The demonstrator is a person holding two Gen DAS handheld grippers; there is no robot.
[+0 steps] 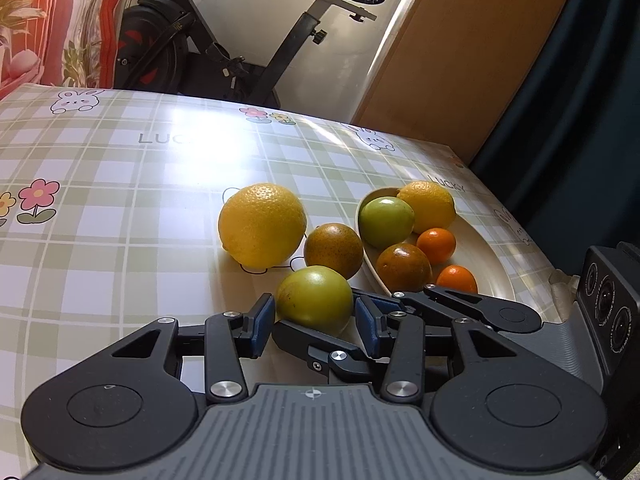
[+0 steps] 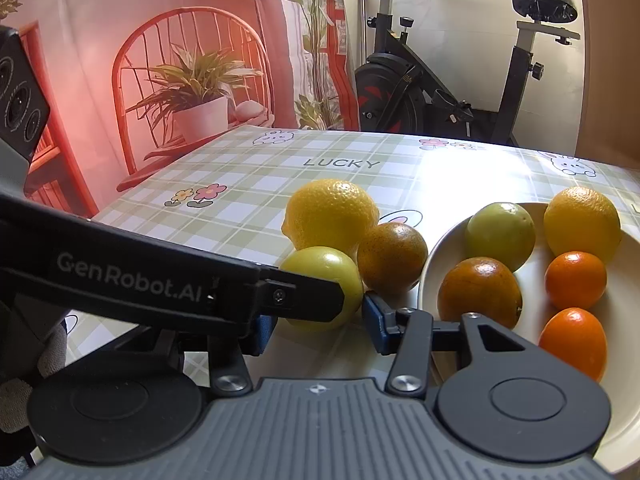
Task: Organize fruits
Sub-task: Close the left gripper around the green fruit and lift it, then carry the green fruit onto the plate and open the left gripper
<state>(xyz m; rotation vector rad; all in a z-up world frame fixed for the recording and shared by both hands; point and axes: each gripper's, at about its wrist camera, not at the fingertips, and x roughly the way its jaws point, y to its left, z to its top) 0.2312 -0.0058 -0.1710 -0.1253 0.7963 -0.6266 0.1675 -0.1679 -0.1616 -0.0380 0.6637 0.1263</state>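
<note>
while angled down, both tongs (image 1: 314, 316) straddle green fruit (image 1: 316, 298).

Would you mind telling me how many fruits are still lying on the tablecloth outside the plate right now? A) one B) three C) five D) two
B: a large yellow citrus, a brownish-orange fruit and a green fruit sit on the tablecloth, while the plate holds the other five.
</note>
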